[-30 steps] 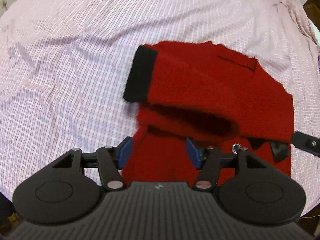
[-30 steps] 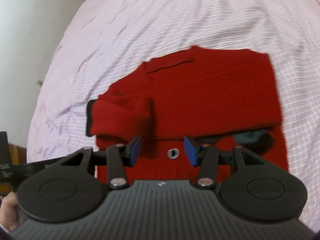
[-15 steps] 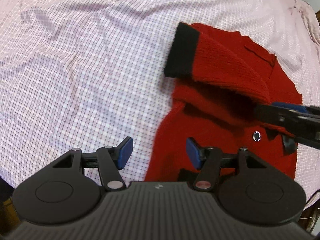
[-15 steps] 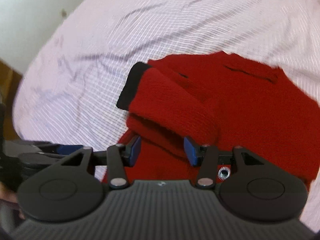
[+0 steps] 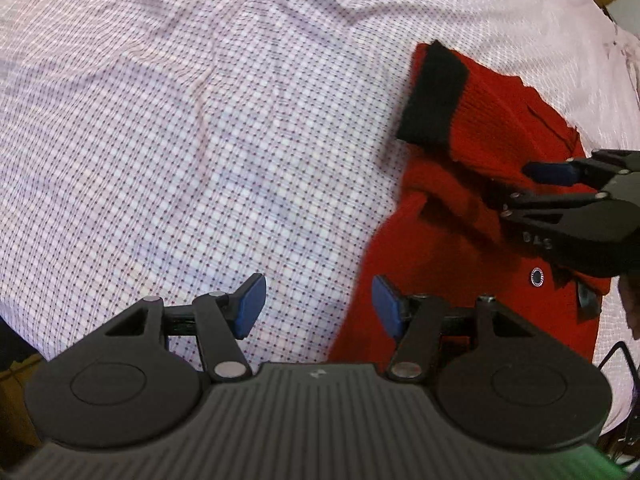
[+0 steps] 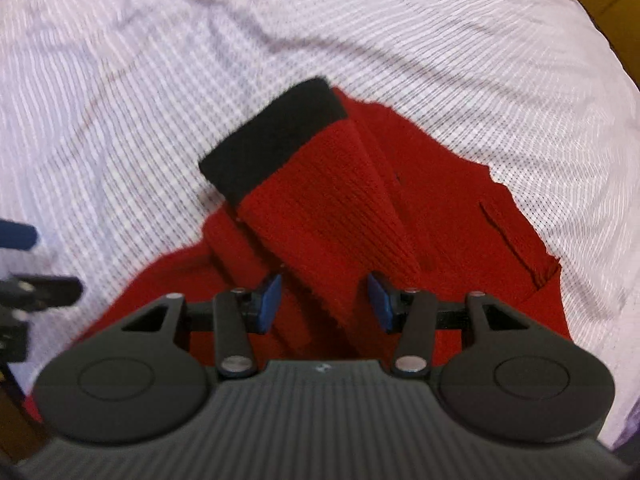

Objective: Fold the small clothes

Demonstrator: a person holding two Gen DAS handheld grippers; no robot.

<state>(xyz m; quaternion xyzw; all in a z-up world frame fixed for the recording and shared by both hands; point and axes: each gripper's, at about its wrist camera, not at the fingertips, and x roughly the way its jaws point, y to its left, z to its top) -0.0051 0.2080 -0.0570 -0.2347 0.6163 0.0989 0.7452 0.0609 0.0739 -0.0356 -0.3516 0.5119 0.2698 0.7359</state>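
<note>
A small red sweater (image 5: pixel 452 240) of ribbed knit lies on a checked pink-and-white sheet (image 5: pixel 180 140), which is creased into soft ridges. One sleeve (image 6: pixel 320 208) is folded across the body of the sweater; it is a flat tube ending in a broad black cuff (image 6: pixel 272 140) of fuzzier weave.

The left wrist view shows a small round dark button (image 5: pixel 537 276) on the front of the sweater, below the sleeve, and the right gripper (image 5: pixel 552 172) reaching in over the sweater from the side, its blue pad (image 5: pixel 552 173) just above the sleeve. The right wrist view shows neither the button nor that approach. It gives instead a straight slit seam (image 6: pixel 516 240) on the sweater beside the sleeve, and the sleeve's ribs running lengthwise.

In the right wrist view the sleeve's long axis runs diagonally away from the right gripper (image 6: pixel 324 300), cuff end farthest and toward the left, lying over the sweater's edge onto the sheet.

The right gripper's jaws are spread, with the near end of the sleeve between them but not pinched. The left gripper (image 5: pixel 316 304) is also released, jaws apart, straddling the sweater's left edge where it meets the sheet.
</note>
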